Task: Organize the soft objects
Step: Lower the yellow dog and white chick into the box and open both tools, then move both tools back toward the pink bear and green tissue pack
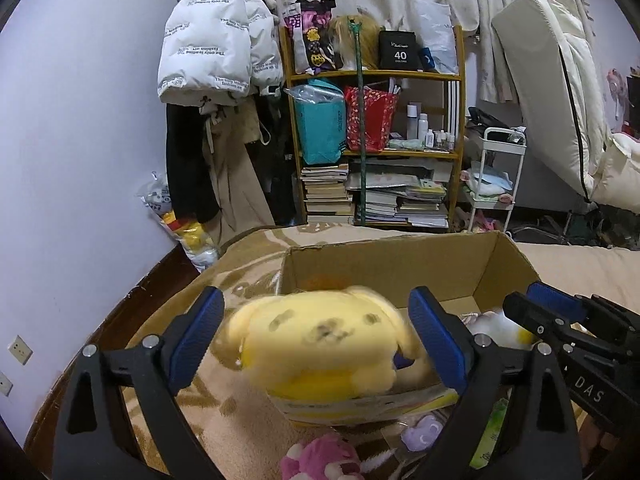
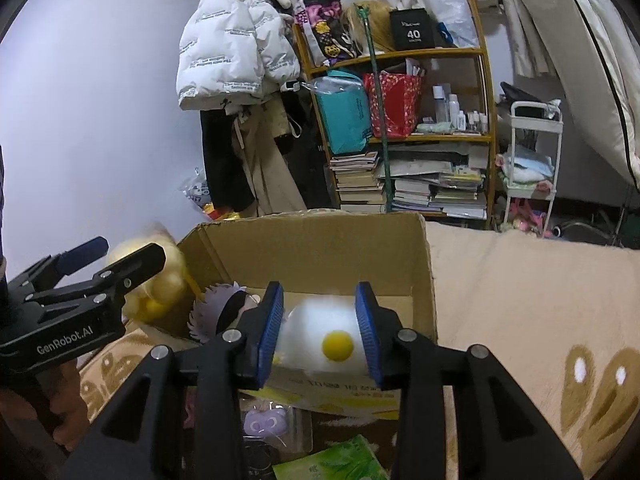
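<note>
1. Hanging just ahead of the left gripper (image 1: 316,336), between its blue pads (image 1: 196,332), is the yellow plush dog (image 1: 324,344). It is blurring in the picture. Jaws are spread wide; contact with the pads cannot be told.
2. Sitting beyond and to the right of that gripper is the open cardboard box (image 1: 384,268), resting on the beige patterned blanket (image 1: 224,420). The plush is hovering over the box's near-left rim.
3. Lying below the left gripper, on the blanket, is a pink plush (image 1: 320,460).
4. Gripping the white fried-egg plush (image 2: 324,336) is the right gripper (image 2: 320,332), pads pressing on both flanks, yolk facing the camera, above the box's near edge.
5. Lying inside the box, left of the right gripper, is a pale purple spiky plush (image 2: 216,308).
6. Lying beneath the right gripper is a green tissue pack (image 2: 332,460).
</note>
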Tool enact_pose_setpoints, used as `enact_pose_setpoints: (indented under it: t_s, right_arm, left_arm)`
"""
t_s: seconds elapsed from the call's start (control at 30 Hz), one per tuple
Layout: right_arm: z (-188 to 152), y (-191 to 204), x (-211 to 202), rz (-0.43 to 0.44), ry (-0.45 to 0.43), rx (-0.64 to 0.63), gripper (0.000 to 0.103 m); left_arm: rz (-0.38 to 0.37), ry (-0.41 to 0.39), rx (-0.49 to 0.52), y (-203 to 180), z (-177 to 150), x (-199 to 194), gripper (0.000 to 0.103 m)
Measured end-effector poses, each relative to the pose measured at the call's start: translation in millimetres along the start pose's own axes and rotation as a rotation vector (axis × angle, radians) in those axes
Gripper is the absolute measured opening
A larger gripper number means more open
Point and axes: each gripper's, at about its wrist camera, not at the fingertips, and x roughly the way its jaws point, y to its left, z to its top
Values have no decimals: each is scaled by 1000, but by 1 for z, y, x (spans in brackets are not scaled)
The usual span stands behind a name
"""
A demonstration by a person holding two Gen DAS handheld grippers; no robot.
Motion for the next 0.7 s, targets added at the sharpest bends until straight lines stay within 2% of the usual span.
enact_pose_setpoints:
  t_s: [0.13, 0.37, 0.4, 0.43, 0.47, 0.6, 0.7]
  right_arm:
    - [0, -2, -3, 3, 1, 9, 39]
    - [0, -1, -17, -4, -18, 5, 41]
    - [0, 0, -19, -2, -16, 7, 45]
    - [0, 1, -21, 2, -15, 9, 54]
    - [0, 1, -24, 5, -17, 13, 57]
    - [1, 5, -37, 6, -24, 7, 63]
    - [0, 9, -48, 17, -24, 1, 83]
  left_arm:
    - [11, 5, 1, 1, -1, 0, 93]
    - [23, 62, -24, 13, -10, -5, 94]
    - [23, 71, -33, 16, -13, -6, 94]
    - [23, 77, -38, 18, -14, -8, 94]
    - [22, 86, -42, 20, -15, -10, 95]
    - [21, 118, -33, 24, -20, -21, 95]
    - [20, 127, -26, 25, -24, -34, 101]
